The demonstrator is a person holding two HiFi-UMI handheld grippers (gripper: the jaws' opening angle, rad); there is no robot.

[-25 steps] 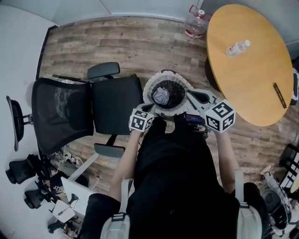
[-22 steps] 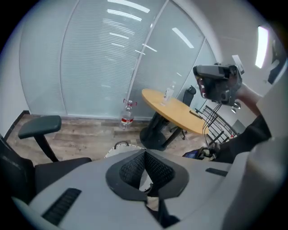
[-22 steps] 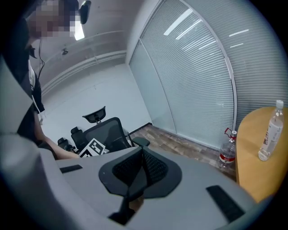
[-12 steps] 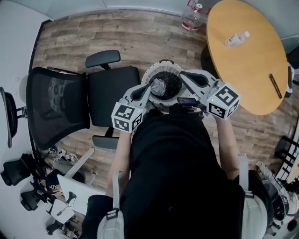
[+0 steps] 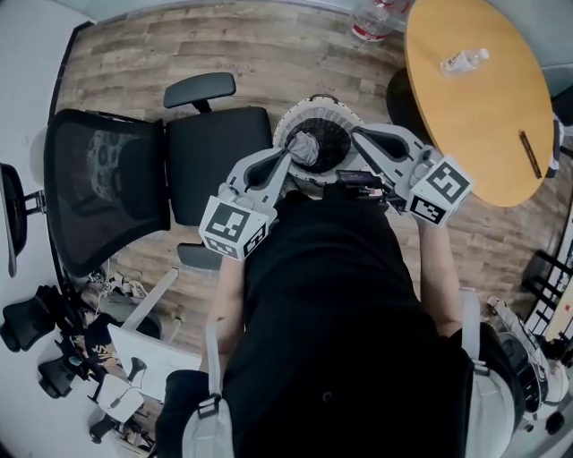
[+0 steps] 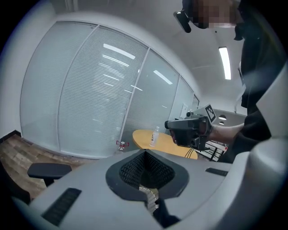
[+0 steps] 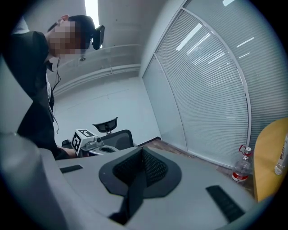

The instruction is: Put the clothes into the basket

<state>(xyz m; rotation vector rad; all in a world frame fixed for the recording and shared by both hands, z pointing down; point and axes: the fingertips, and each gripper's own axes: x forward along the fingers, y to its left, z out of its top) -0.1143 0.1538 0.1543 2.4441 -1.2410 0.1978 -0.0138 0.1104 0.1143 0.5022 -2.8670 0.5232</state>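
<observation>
A white basket with a dark inside stands on the floor ahead, and a grey garment lies in it. My left gripper reaches over the basket's near left rim. Its jaws are shut on cloth: a light patterned strip and dark fabric show between them. My right gripper sits at the near right rim, shut on a dark strip of cloth. Black cloth hangs below both grippers and merges with the person's black clothes. Each gripper view shows the other gripper, the right gripper and the left gripper.
A black office chair stands left of the basket. A round wooden table with a small bottle is at the right. A large water bottle stands on the floor beyond. Clutter lies at the lower left and right edges.
Both grippers have risen toward the head camera, the left one much more, and their jaws now point out over the basket's near rim. The black cloth came up with them.
</observation>
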